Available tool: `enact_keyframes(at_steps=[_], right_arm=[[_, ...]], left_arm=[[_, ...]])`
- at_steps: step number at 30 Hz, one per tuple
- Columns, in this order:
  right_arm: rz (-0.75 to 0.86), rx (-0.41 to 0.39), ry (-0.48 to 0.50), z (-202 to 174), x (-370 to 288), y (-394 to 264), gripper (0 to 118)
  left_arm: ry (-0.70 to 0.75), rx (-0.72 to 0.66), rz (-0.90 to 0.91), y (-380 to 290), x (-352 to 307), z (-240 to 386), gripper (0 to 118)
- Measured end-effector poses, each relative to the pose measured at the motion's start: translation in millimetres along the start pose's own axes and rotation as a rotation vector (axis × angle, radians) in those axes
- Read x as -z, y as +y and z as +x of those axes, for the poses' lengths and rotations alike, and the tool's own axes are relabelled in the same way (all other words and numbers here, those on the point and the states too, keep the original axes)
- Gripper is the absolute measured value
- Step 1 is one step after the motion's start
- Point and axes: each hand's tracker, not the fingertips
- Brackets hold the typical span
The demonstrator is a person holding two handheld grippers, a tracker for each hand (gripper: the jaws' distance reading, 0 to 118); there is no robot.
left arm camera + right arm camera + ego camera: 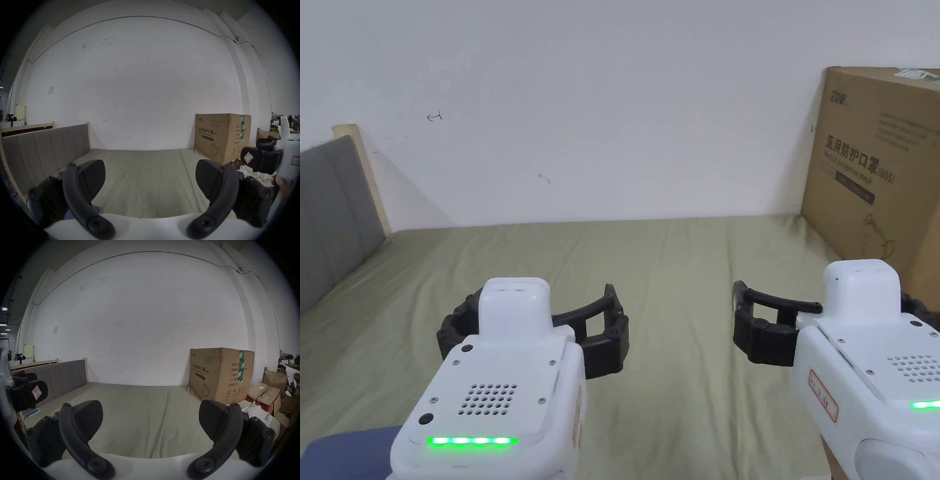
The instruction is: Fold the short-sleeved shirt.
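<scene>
Short-sleeved shirt nowhere between the fingers; olive-green bed sheet (675, 269) beyond. White left gripper (150, 177) spread wide, white right gripper (151, 417) spread wide, both empty.

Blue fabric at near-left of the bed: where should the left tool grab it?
The blue fabric: likely pinch its exposed top edge, coming down from above with the open left tool. It lies low, mostly hidden behind that tool, so its shape can't be told.

A storeroom-like workspace. A bed (146, 410) with a grey padded headboard (65, 378) stands against a bare white wall (146, 313). Cardboard boxes (222, 374) crowd its right edge.
</scene>
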Motion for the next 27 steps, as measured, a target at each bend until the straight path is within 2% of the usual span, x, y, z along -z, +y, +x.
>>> enact_keyframes(at_steps=[7,10,27], right_arm=[[-0.014,0.0,0.002,-1,1,-3,117],[-0.019,0.0,0.003,-2,1,-4,117],[-0.022,0.0,0.014,-4,1,-4,117]], left_arm=[[-0.035,0.0,-0.018,-4,-1,0,113],[0.002,0.004,-0.052,-4,5,0,113],[-0.009,-0.062,-0.109,-3,16,-4,113]])
